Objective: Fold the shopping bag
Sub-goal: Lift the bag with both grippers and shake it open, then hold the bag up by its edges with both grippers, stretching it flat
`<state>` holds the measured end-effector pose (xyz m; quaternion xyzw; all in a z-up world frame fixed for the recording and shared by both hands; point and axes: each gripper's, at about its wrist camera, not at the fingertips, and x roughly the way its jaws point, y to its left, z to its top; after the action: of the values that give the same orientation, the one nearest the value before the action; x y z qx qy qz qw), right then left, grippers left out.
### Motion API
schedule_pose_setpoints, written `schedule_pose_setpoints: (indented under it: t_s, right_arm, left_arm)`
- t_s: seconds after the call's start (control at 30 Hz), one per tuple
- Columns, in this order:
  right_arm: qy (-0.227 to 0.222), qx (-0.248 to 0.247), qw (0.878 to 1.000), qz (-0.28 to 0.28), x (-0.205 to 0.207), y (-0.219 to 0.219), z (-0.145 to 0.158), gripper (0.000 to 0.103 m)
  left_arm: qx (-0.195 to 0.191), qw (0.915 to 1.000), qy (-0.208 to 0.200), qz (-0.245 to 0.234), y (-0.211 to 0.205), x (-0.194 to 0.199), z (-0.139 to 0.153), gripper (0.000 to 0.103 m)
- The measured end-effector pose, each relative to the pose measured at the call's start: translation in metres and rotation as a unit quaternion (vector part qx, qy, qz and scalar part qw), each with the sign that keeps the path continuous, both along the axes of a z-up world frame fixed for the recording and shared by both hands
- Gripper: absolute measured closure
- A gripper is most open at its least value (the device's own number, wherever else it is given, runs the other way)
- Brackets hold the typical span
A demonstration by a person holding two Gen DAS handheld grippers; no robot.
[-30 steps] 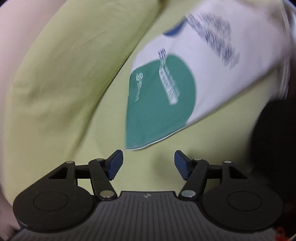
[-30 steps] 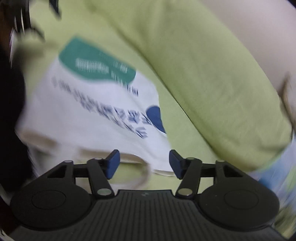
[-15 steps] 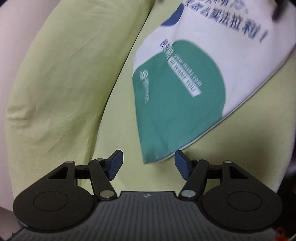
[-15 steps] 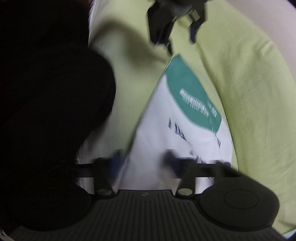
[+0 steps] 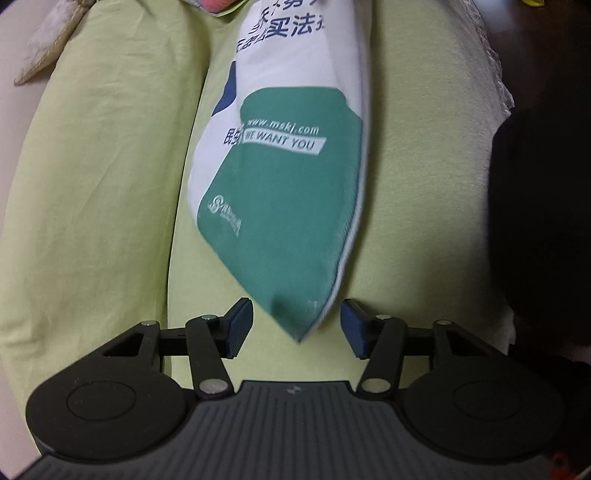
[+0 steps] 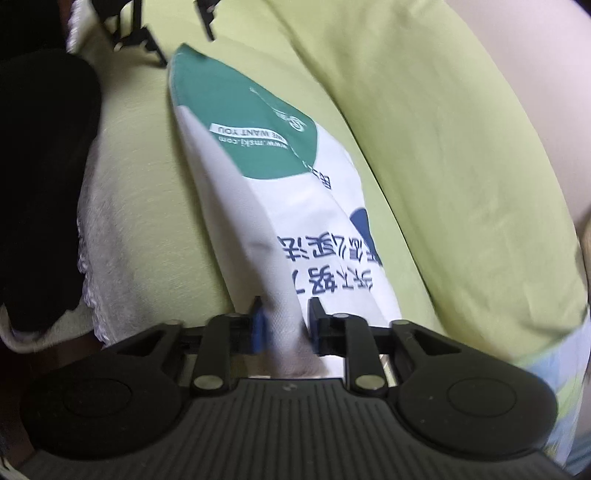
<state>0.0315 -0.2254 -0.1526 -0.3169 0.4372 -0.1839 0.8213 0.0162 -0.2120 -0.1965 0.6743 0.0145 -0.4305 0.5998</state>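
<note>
The white shopping bag (image 5: 280, 192) with a green patch and blue print lies stretched lengthwise on the green sofa seat (image 5: 413, 184). In the left wrist view its green bottom corner sits between the blue pads of my left gripper (image 5: 297, 325). Those jaws are closing, with a gap still on each side of the cloth. In the right wrist view my right gripper (image 6: 285, 325) has a bunched white fold at the other end of the bag (image 6: 258, 155) filling the space between its pads, and its jaws are opening slightly. The left gripper (image 6: 162, 22) shows at the top, by the green corner.
A plump green back cushion (image 5: 96, 177) runs along one side of the bag (image 6: 443, 147). On the other side lie a white lace-edged cloth (image 6: 96, 258) and a large dark shape (image 6: 37, 166) (image 5: 546, 221). A light blue patterned cloth (image 6: 557, 376) lies at the right edge.
The bag has been pulled out long between the grippers. The left gripper came down over the green corner and its jaws narrowed. The right gripper closed on the white fold.
</note>
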Motion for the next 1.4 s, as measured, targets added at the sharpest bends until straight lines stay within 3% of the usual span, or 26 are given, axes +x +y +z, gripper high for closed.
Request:
schedule_pose_setpoints:
  t_s: [0.1, 0.13, 0.37, 0.4, 0.43, 0.47, 0.6, 0.67, 0.8, 0.93, 1.03, 1.13, 1.27, 1.33, 1.4]
  right_arm:
    - [-0.001, -0.014, 1.0, -0.009, -0.003, 0.012, -0.013, 0.067]
    - [0.001, -0.022, 1.0, -0.008, -0.004, 0.016, -0.017, 0.066]
    - [-0.003, -0.047, 0.999, 0.0, -0.01, 0.032, -0.031, 0.066]
    - [-0.001, -0.051, 0.999, -0.001, -0.01, 0.032, -0.033, 0.068]
    - [-0.001, -0.052, 0.999, -0.003, -0.008, 0.031, -0.036, 0.079]
    - [-0.003, -0.049, 0.999, -0.008, -0.007, 0.03, -0.037, 0.083]
    - [-0.033, -0.045, 0.998, -0.016, -0.012, 0.029, -0.022, 0.088]
    - [-0.049, -0.063, 0.997, -0.014, -0.015, 0.028, -0.007, 0.088]
    - [-0.095, -0.118, 0.988, 0.002, -0.017, 0.015, 0.049, 0.089]
    - [-0.156, -0.152, 0.976, 0.009, -0.02, -0.016, 0.134, 0.09]
    - [-0.195, -0.17, 0.966, 0.023, -0.028, -0.037, 0.193, 0.09]
    - [-0.213, -0.161, 0.963, 0.037, -0.031, -0.062, 0.231, 0.09]
    - [-0.189, -0.135, 0.971, 0.053, -0.008, -0.108, 0.241, 0.09]
    - [-0.174, -0.164, 0.97, 0.051, 0.013, -0.126, 0.236, 0.09]
    - [-0.163, -0.208, 0.963, 0.053, 0.031, -0.14, 0.231, 0.09]
  left_arm:
    - [0.007, 1.0, -0.004, 0.0, -0.012, 0.005, -0.007, 0.084]
    - [0.009, 0.9999, -0.005, 0.002, -0.015, 0.007, -0.009, 0.088]
    - [0.006, 0.9997, -0.001, 0.024, -0.02, 0.012, -0.009, 0.086]
    - [0.007, 0.9997, -0.005, 0.022, -0.02, 0.009, -0.009, 0.086]
    - [0.007, 0.9997, -0.006, 0.025, -0.02, 0.007, -0.009, 0.087]
    - [0.004, 0.9995, -0.003, 0.032, -0.022, 0.005, -0.008, 0.088]
    - [-0.032, 0.9965, 0.021, 0.074, -0.029, 0.004, 0.006, 0.096]
    - [-0.074, 0.9915, 0.036, 0.1, -0.031, 0.007, 0.024, 0.096]
    - [-0.203, 0.9655, 0.076, 0.145, -0.037, 0.024, 0.102, 0.096]
    - [-0.3, 0.944, 0.046, 0.129, -0.043, 0.023, 0.194, 0.096]
    - [-0.35, 0.9305, 0.021, 0.106, -0.05, 0.019, 0.252, 0.096]
    - [-0.367, 0.9245, 0.017, 0.101, -0.068, 0.027, 0.281, 0.096]
    - [-0.349, 0.9293, 0.019, 0.119, -0.108, 0.055, 0.277, 0.096]
    - [-0.343, 0.9303, 0.003, 0.13, -0.125, 0.065, 0.271, 0.096]
    - [-0.354, 0.9244, -0.016, 0.14, -0.136, 0.071, 0.269, 0.096]
